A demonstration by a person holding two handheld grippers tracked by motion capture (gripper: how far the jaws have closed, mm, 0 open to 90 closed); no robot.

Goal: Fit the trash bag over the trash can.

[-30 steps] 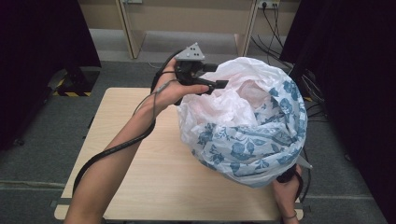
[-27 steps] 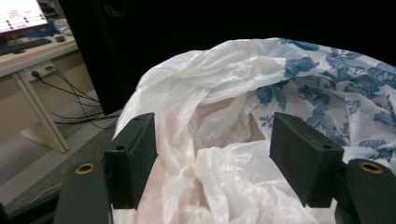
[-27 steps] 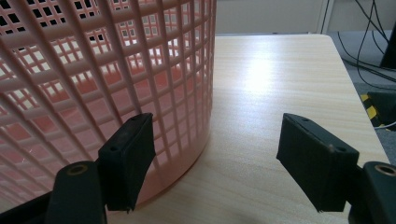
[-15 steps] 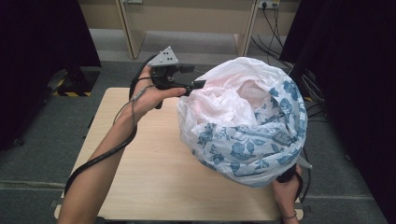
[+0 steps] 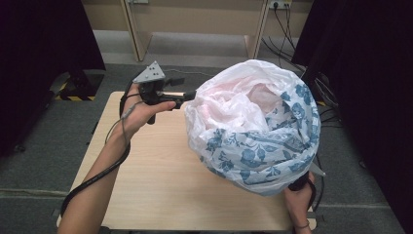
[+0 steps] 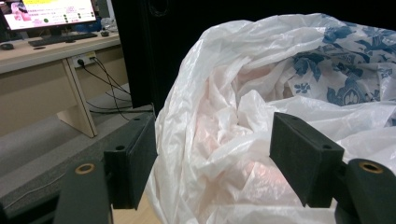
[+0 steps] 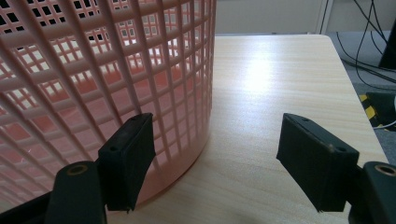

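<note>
Lining pink basket with plastic bag: judged step, catch rim film, pull down evenly.

High view: bag (image 5: 253,131) on bench (image 5: 160,185); left gripper (image 5: 191,94) at its far-left rim.

Left gripper view: jaws wide, film (image 6: 219,140) between, unpinched.

Right gripper view: jaws wide, empty; basket (image 7: 93,79) beside left jaw.

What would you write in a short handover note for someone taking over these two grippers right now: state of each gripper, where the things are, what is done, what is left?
Left gripper: open, jaws either side of a fold of the plastic bag, not pinching it.
Right gripper: open, low beside the pink basket, jaws not closed on it.
The basket stands on the wooden table; the white, blue-flowered bag is draped over its top and puffed up.
Done: bag is in and over the basket.
Left, probably: pull the bag's rim down around the basket and smooth it.
</note>
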